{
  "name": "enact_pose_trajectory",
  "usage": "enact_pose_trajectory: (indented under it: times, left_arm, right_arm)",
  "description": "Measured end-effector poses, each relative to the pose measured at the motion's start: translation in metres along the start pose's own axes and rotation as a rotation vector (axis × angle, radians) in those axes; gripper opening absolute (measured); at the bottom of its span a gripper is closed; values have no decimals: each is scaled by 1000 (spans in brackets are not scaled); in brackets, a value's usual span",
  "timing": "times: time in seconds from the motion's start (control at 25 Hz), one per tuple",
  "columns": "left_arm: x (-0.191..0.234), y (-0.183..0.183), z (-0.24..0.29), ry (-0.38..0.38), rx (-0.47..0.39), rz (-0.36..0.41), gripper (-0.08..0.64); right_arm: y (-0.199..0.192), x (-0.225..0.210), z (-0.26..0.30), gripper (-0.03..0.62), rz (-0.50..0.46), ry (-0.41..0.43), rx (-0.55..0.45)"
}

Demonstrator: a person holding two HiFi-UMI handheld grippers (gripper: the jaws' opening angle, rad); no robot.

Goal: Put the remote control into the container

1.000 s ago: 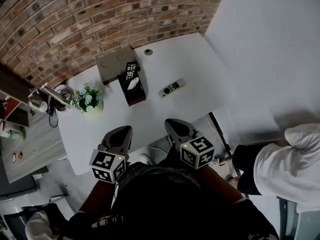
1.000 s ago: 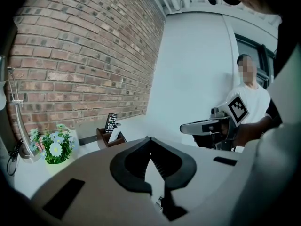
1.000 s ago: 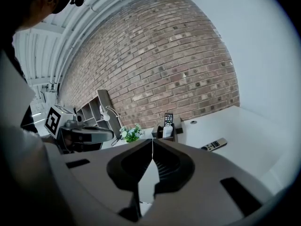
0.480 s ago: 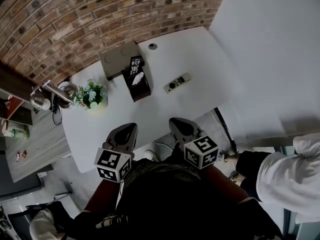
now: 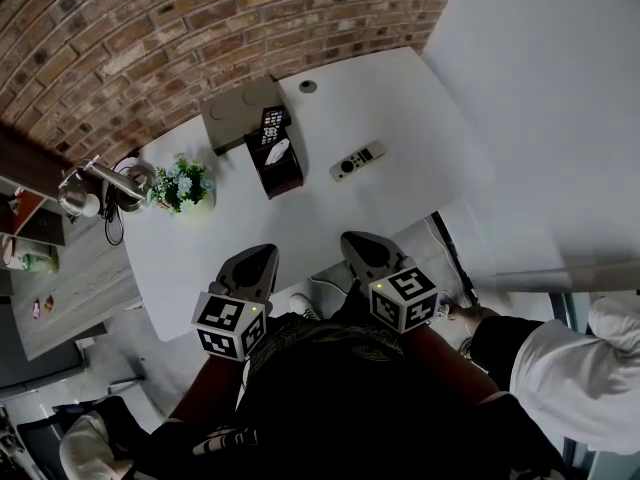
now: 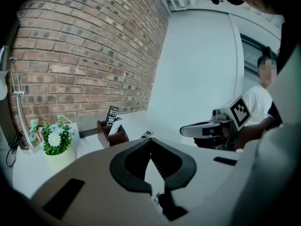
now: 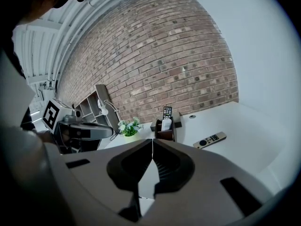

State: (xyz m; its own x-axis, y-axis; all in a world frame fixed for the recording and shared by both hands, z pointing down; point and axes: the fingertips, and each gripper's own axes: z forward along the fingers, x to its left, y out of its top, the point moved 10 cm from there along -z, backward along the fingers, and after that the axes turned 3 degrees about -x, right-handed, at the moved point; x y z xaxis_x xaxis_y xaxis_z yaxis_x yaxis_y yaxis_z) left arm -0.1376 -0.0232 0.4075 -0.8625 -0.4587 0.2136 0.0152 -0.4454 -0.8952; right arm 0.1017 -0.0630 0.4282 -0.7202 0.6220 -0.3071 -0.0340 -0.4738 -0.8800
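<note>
1 slim pale remote control (image 5: 357,161), dark round pad, flat on table (image 5: 400,108).

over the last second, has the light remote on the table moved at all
No. The light remote lies flat on the white table, just as far to the right of the brown container as before; the whole view merely shifted.

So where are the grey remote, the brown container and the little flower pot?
grey remote (image 5: 357,161): head view, middle of its body.
brown container (image 5: 285,181): head view, its near end wall.
flower pot (image 5: 183,184): head view, on the flowers.
</note>
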Motion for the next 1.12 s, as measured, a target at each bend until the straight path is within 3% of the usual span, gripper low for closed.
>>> enact_pose_trajectory:
  times: [0.44,0.6,0.72,1.0,1.12]
  left_arm:
    - [6,-4,14,28,31,-46,5]
    - [10,-16,25,15,127,-59,5]
    - [11,-24,34,20,174,-77,5]
    - [17,-30,44,48,196,-119,5]
    - [20,-31,47,77,196,-141,5]
  right_arm:
    - [1,-22,12,9,-17,-1,66]
    - [2,-32,22,9,-73,-4,89]
    - [5,-46,30,9,-198,-7,133]
    - [-9,-72,66,11,-635,64,341]
    - [-21,-88,80,12,-734,82,420]
